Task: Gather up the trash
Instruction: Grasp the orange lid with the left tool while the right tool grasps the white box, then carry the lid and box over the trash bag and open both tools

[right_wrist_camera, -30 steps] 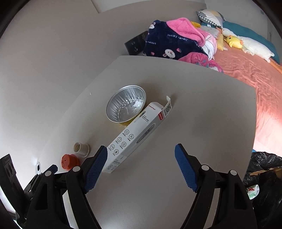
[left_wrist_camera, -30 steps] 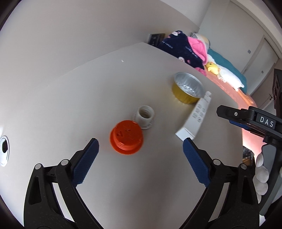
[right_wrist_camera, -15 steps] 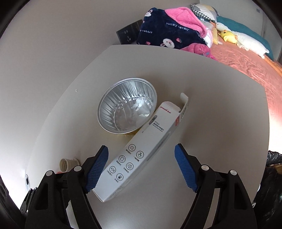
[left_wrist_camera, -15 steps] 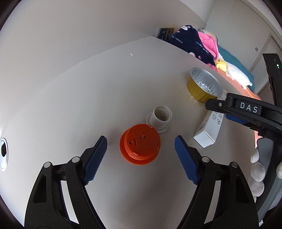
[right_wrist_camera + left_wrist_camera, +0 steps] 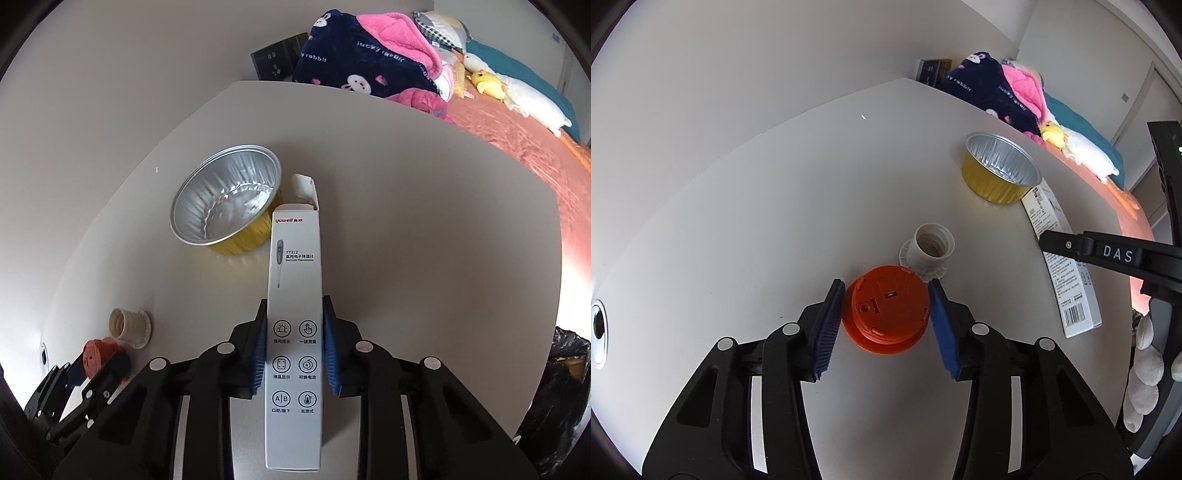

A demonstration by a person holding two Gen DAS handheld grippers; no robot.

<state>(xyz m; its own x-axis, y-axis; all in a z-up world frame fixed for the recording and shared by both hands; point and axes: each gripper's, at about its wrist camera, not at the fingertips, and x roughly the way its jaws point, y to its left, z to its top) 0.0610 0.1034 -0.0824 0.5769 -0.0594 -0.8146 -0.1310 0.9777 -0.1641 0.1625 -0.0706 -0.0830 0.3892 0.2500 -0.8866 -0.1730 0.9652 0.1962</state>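
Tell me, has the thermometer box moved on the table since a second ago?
Yes. The thermometer box swung from diagonal to straight, its open end now beside the foil cup.

**Layout of items on the counter**

The round cap (image 5: pixel 888 308) is found on the counter (image 5: pixel 775 221), between the pads of the left hand-held gripper (image 5: pixel 886 314). The threaded spout piece (image 5: pixel 929 251) is set just behind the cap, touching or nearly touching it. The foil cup (image 5: pixel 1001 168) is placed further back and to the right. The long carton (image 5: pixel 295 332) is positioned right of the foil cup, one end just beside it, the other between the pads of the right hand-held gripper (image 5: pixel 293 345). A heap of blankets (image 5: pixel 369 59) is located behind the counter, on a bed (image 5: pixel 517 133). A bin bag (image 5: pixel 565 369) is seen below the counter's right edge.
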